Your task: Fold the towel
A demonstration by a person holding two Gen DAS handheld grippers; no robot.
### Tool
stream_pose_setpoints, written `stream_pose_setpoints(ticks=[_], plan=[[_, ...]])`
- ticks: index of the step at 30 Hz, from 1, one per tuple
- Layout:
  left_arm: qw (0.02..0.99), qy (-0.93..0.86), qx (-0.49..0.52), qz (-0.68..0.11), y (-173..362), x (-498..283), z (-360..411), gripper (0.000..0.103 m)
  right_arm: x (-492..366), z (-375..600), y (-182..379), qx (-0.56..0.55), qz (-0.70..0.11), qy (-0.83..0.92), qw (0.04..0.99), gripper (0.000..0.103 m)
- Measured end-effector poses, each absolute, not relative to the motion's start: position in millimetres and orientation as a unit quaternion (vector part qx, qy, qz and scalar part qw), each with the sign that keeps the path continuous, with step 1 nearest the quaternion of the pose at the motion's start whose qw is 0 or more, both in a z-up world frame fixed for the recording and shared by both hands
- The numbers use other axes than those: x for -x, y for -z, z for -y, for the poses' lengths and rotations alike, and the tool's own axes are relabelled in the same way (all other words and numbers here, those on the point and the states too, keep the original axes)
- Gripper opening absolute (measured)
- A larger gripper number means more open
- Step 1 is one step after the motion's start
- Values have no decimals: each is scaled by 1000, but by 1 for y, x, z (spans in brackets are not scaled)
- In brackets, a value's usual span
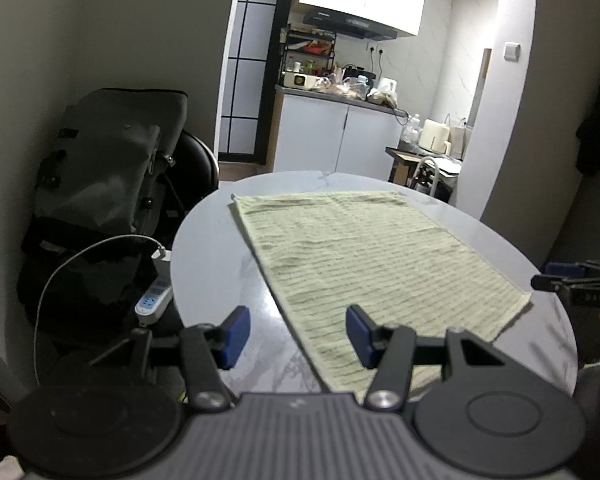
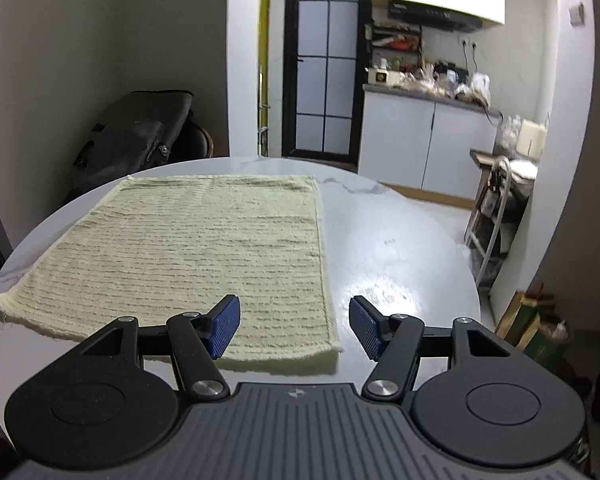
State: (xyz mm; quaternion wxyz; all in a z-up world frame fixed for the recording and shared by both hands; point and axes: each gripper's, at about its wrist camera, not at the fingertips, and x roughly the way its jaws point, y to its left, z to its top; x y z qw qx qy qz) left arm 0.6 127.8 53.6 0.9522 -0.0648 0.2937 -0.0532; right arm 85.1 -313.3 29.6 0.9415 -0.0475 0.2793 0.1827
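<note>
Towel, pale green with thin dark ribbing, lies spread flat on the round grey table. It is unfolded, a single layer, edges straight.

Left gripper: jaws spread apart, nothing between the blue pads. Its pads hover over the near left corner of the towel; the towel's long left edge runs away between them, with the left pad over bare tabletop and the right pad over cloth. No contact visible.

Right gripper: jaws likewise spread, holding nothing. The towel lies ahead and to the left of it. Its left pad sits above the cloth near the near right corner; its right pad is over the glossy table. The towel's right edge runs forward between the two pads.

From the left wrist view, the right gripper shows at the far right, just beside the towel's near right corner.

Left of the left gripper, off the table: a dark backpack on a chair, a white power strip with a cable. Beyond the table, a kitchen counter with clutter.
</note>
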Motion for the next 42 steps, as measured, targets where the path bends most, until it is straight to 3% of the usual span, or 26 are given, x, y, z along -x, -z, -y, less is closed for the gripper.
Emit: stream_pose_setpoints(ticks=[33, 36, 39, 42], plan=[[943, 37, 4, -330, -21, -5, -67, 55, -108, 293, -8, 65, -354, -223, 906, 65], [945, 29, -4, -326, -20, -2, -64, 48, -110, 294, -8, 62, -357, -223, 905, 65], [948, 25, -1, -318, -19, 3, -61, 28, -111, 301, -10, 49, -355, -218, 908, 65], [950, 21, 8, -311, -19, 4, -59, 22, -112, 305, -11, 44, -352, -207, 912, 65]])
